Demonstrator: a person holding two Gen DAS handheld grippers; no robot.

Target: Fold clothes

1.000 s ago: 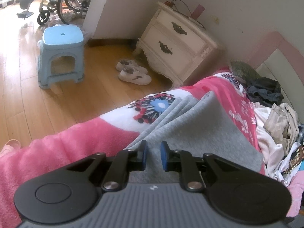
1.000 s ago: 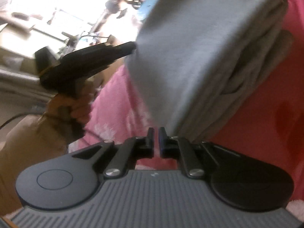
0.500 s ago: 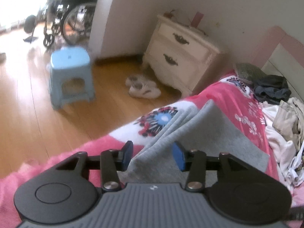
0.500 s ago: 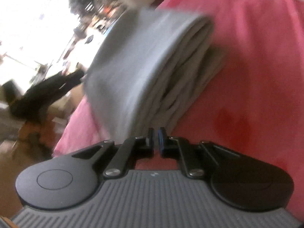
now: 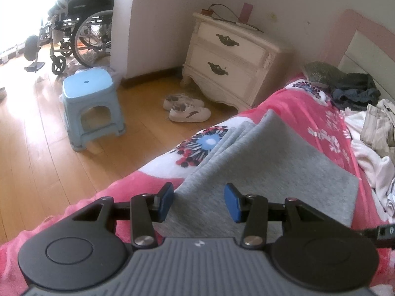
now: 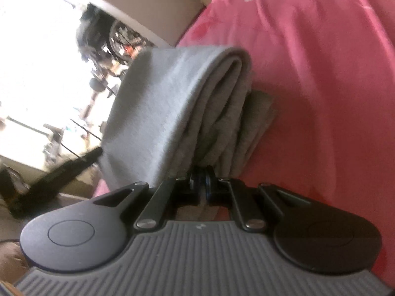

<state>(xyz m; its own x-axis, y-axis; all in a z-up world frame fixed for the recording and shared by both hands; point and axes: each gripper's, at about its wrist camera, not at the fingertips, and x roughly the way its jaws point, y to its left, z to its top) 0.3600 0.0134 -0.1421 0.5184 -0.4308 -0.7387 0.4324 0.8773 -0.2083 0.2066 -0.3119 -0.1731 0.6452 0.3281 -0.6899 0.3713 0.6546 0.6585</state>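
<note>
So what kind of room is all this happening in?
A bedroom in someone's home, most likely: a bed with a pink blanket and headboard, a white nightstand beside it, and shoes on the wood floor. Loose clothes lie on the bed.

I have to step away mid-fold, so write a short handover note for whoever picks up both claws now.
Left claw: open, blue pads either side of the grey garment, not pressing it.
Right claw: shut on the garment's edge, lifting the folded layers.
Garment: folded into several layers on the pink blanket.
Done: main folds.
Left: lay it flat, then tackle the unfolded clothes pile near the headboard.
</note>
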